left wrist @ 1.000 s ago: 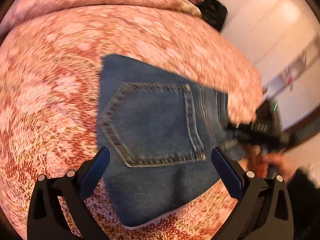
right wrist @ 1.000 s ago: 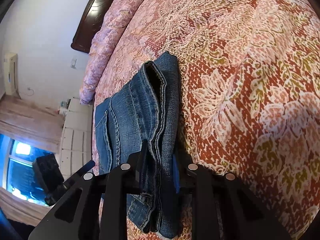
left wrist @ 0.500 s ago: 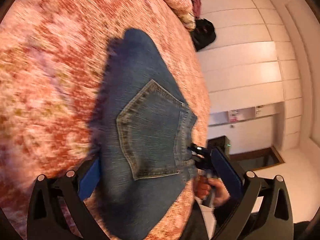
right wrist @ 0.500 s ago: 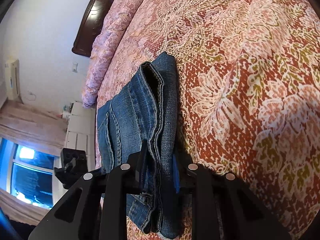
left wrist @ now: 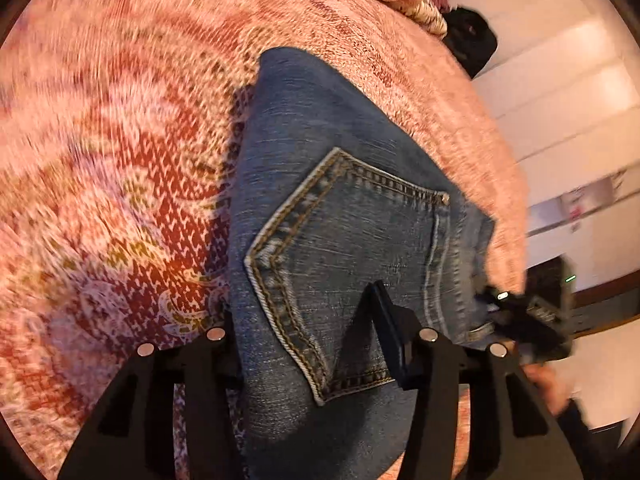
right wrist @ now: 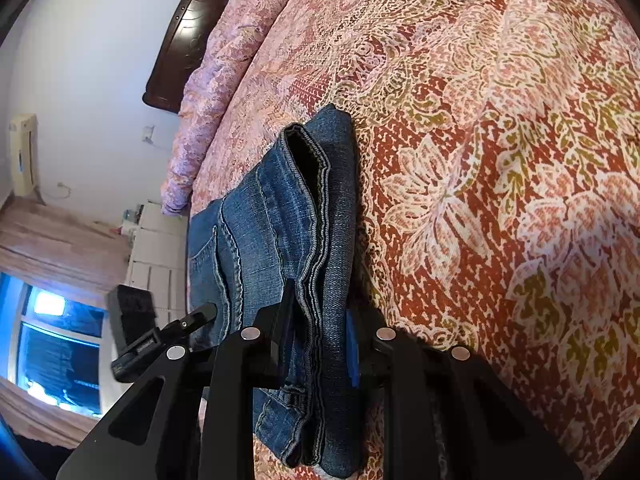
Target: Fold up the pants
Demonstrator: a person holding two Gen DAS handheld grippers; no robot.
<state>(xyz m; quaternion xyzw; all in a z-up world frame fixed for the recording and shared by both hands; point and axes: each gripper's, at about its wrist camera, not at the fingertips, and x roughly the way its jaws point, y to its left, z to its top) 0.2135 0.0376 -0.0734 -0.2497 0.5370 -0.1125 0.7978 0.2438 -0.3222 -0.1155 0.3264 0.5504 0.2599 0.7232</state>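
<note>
Both your grippers, left gripper point(left wrist: 308, 344) and right gripper point(right wrist: 318, 332), pinch folded blue denim pants point(left wrist: 340, 240); uneven pull could undo fold.

A home bedroom is shown: a bed is covered by a floral bedspread point(right wrist: 500, 160), backed by a dark wooden headboard point(right wrist: 188, 36), and flanked by a curtained window point(right wrist: 60, 344).

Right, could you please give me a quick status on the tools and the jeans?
Left tool shut on jeans at the back pocket. Right tool shut on the stacked edge. Jeans folded on bedspread. Nothing in the way.
</note>
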